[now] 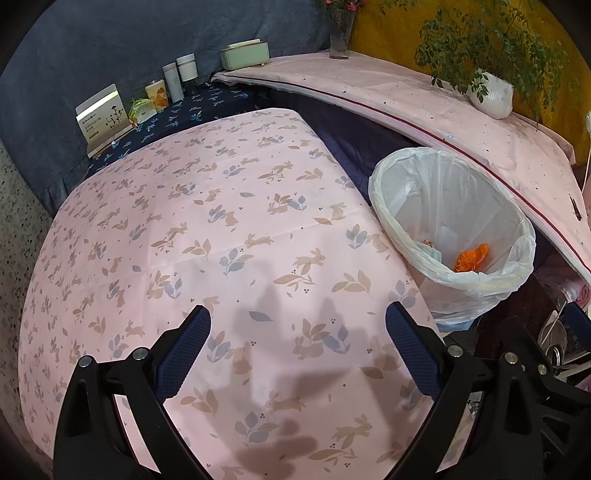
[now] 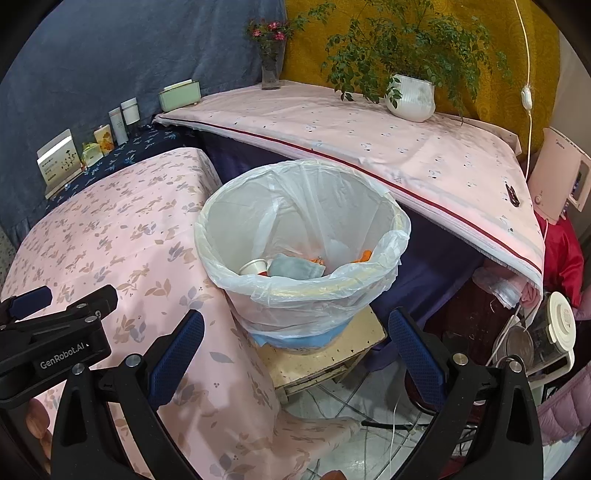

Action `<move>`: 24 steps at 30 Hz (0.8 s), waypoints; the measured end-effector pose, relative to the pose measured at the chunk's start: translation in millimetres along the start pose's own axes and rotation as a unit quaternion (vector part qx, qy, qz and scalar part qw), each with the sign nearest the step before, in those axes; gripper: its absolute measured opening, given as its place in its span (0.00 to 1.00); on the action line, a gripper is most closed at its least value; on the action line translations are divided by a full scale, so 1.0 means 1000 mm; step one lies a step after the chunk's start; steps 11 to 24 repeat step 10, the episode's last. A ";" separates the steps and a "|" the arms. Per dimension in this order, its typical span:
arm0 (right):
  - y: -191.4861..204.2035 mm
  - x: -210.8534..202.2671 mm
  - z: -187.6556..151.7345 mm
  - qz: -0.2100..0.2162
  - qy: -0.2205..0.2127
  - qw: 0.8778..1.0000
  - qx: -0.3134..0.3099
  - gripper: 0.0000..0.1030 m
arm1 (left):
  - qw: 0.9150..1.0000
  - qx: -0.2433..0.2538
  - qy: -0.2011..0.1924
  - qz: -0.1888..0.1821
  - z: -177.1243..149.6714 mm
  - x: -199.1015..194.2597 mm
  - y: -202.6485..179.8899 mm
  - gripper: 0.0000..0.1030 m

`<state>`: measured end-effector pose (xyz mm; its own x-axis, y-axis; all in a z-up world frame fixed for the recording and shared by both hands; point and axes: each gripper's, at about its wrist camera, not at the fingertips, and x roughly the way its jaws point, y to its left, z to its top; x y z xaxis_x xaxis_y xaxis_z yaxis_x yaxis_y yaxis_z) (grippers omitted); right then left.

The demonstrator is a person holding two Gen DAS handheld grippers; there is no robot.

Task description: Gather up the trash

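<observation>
Both claws wide and empty; left claw (image 1: 297,325) over tablecloth (image 1: 221,221); right claw (image 2: 295,328) facing bin (image 2: 306,295).

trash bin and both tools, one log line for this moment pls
left tool: open, empty, over table | right tool: open, empty, facing bin | trash bin: lined, holds cup, orange scraps

Left tool (image 1: 297,321): fingers spread wide, nothing between them; above pink cloth (image 1: 221,229)
Bin (image 1: 454,236): white liner; orange scraps (image 1: 472,258) inside; just right of the cloth
Shelf (image 1: 406,99): potted plant (image 1: 491,96); vase (image 1: 341,35)
</observation>
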<state>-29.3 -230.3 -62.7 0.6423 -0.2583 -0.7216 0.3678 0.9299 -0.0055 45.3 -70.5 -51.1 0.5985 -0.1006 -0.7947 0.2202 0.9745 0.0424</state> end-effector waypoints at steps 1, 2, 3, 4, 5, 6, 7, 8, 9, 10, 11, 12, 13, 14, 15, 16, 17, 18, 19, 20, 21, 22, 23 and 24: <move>0.000 0.000 0.000 0.000 0.000 1.000 0.000 0.94 | 1.000 0.000 0.000 0.000 0.000 0.000 0.000 0.89; 0.000 0.000 0.000 0.000 0.000 1.000 0.000 0.94 | 1.000 0.000 0.000 0.000 0.000 0.000 0.000 0.89; 0.000 0.000 0.000 0.000 0.000 1.000 0.000 0.94 | 1.000 0.001 -0.001 0.000 0.000 0.000 0.000 0.89; 0.000 0.000 0.000 0.001 0.000 1.000 0.000 0.94 | 1.000 0.000 -0.001 0.000 0.000 -0.001 0.000 0.89; 0.000 0.000 0.000 0.001 0.000 1.000 0.000 0.94 | 1.000 -0.001 -0.002 -0.001 0.001 0.000 0.000 0.89; 0.000 0.000 0.000 0.000 0.000 1.000 0.000 0.94 | 1.000 -0.001 -0.004 -0.003 0.002 0.000 0.000 0.89; 0.000 0.000 0.000 0.000 0.000 1.000 0.001 0.94 | 1.000 0.000 -0.005 -0.006 0.003 0.000 0.000 0.89; 0.000 0.000 0.000 0.000 0.000 1.000 0.001 0.94 | 1.000 0.002 -0.006 -0.007 0.004 0.000 0.000 0.89; -0.001 0.000 0.000 -0.001 0.000 1.000 0.001 0.94 | 1.000 0.003 -0.007 -0.009 0.004 0.000 0.000 0.89; -0.001 0.000 0.000 -0.001 0.000 1.000 0.002 0.94 | 1.000 0.004 -0.008 -0.011 0.005 0.000 -0.001 0.89; -0.001 0.000 0.000 -0.001 0.000 1.000 0.002 0.94 | 1.000 0.004 -0.008 -0.011 0.005 0.000 -0.001 0.89; -0.001 0.000 0.000 -0.001 0.000 1.000 0.002 0.94 | 1.000 0.004 -0.008 -0.011 0.005 0.000 -0.001 0.89; -0.001 0.000 0.000 -0.001 0.000 1.000 0.002 0.94 | 1.000 0.004 -0.008 -0.011 0.005 0.000 -0.001 0.89; -0.001 0.000 0.000 -0.001 0.000 1.000 0.002 0.94 | 1.000 0.004 -0.008 -0.011 0.005 0.000 -0.001 0.89; -0.001 0.000 0.000 -0.001 0.000 1.000 0.002 0.94 | 1.000 0.004 -0.008 -0.011 0.005 0.000 -0.001 0.89; -0.001 0.000 0.000 -0.001 0.000 1.000 0.002 0.94 | 1.000 0.004 -0.008 -0.011 0.005 0.000 -0.001 0.89; -0.001 0.000 0.000 -0.001 0.000 1.000 0.002 0.94 | 1.000 0.004 -0.008 -0.011 0.005 0.000 -0.001 0.89; -0.001 0.000 0.000 -0.001 0.000 1.000 0.002 0.94 | 1.000 0.004 -0.008 -0.011 0.005 0.000 -0.001 0.89; -0.001 0.000 0.000 -0.001 0.000 1.000 0.002 0.94 | 1.000 0.004 -0.008 -0.011 0.005 0.000 -0.001 0.89; -0.001 0.000 0.000 -0.001 0.000 1.000 0.002 0.94 | 1.000 0.004 -0.008 -0.011 0.005 0.000 -0.001 0.89; -0.001 0.000 0.000 -0.001 0.000 1.000 0.002 0.94 | 1.000 0.004 -0.008 -0.011 0.005 0.000 -0.001 0.89; -0.001 0.000 0.000 -0.001 0.000 1.000 0.002 0.94 | 1.000 0.004 -0.008 -0.011 0.005 0.000 -0.001 0.89; -0.001 0.000 0.000 -0.001 0.000 1.000 0.002 0.94 | 1.000 0.004 -0.008 -0.011 0.005 0.000 -0.001 0.89; -0.001 0.000 0.000 -0.001 0.000 1.000 0.002 0.94 | 1.000 0.004 -0.008 -0.011 0.005 0.000 -0.001 0.89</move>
